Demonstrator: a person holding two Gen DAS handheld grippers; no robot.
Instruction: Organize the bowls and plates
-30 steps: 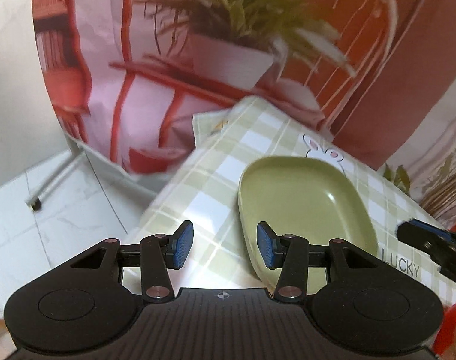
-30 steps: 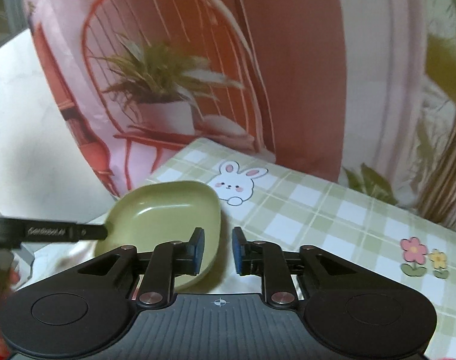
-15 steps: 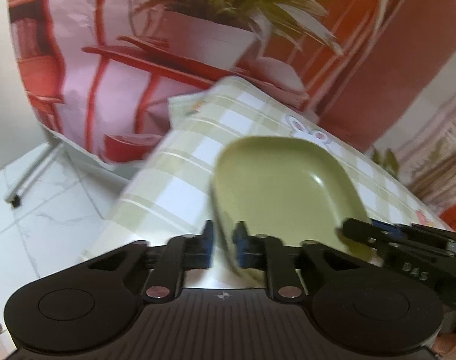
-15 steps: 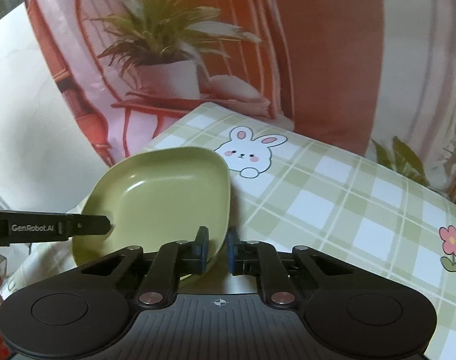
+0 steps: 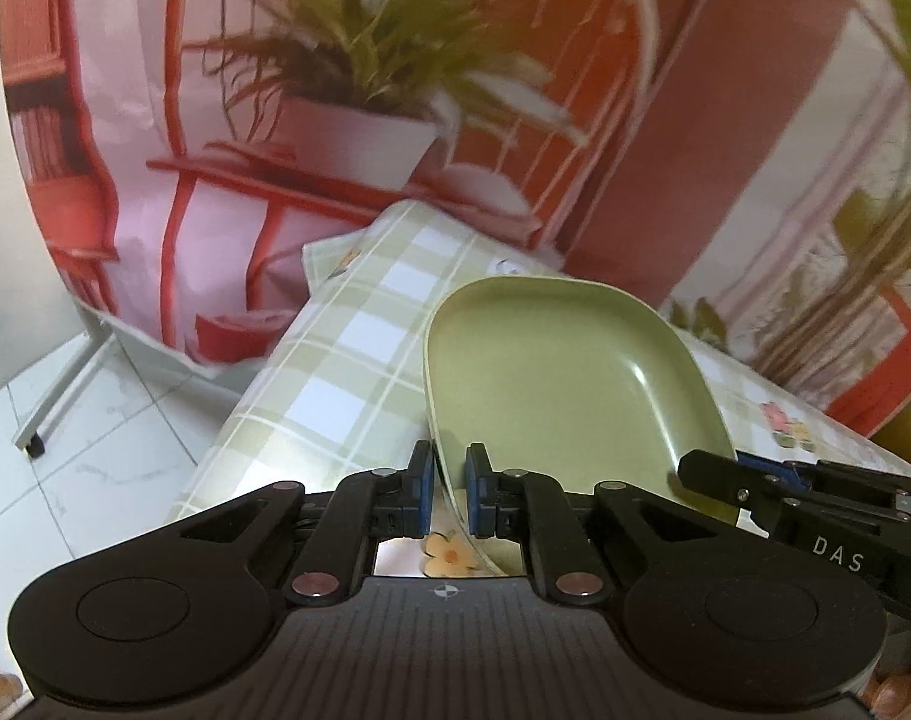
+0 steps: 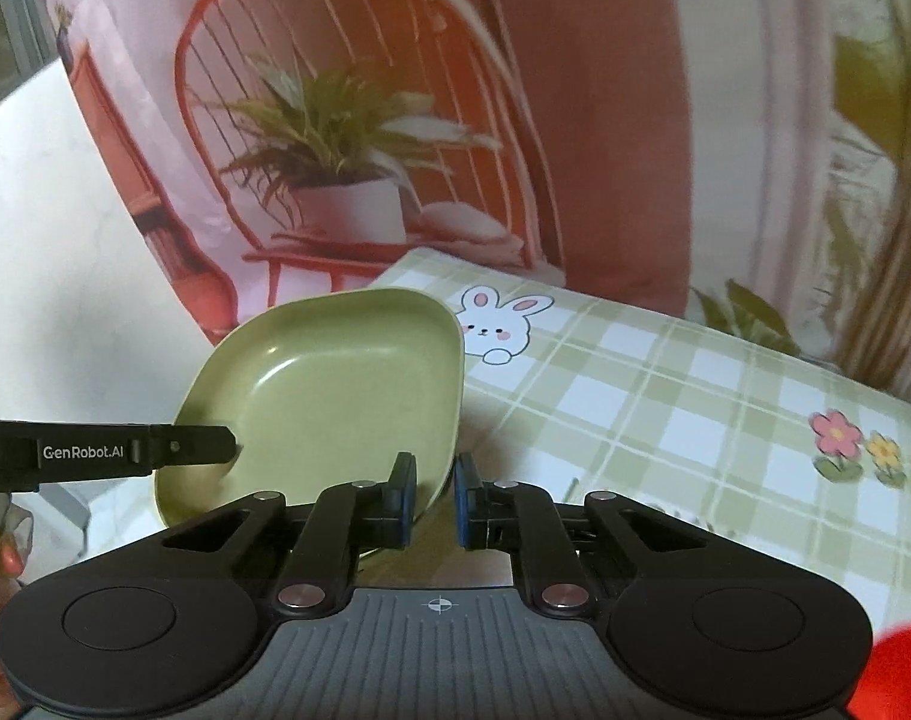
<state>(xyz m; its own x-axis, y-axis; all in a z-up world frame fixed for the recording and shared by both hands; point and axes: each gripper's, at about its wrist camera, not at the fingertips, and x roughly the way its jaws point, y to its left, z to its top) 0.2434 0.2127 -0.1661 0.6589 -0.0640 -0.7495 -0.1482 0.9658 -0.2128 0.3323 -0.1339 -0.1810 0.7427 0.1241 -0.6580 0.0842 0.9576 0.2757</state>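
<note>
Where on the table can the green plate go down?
The checked tablecloth is bare between the bunny sticker and the flower stickers, right of the green plate. It is crowded at the near left corner, where the left gripper and right gripper pinch the plate.

The green plate (image 5: 551,372) hides most of the rabbit sticker (image 5: 503,267) in the left wrist view, and its near rim drops out of sight behind the left gripper (image 5: 449,489). In the right wrist view the right gripper (image 6: 434,498) covers the plate's near edge; a red blur (image 6: 899,666) at the lower right corner cannot be identified. The backdrop (image 5: 347,60) is smeared.
</note>
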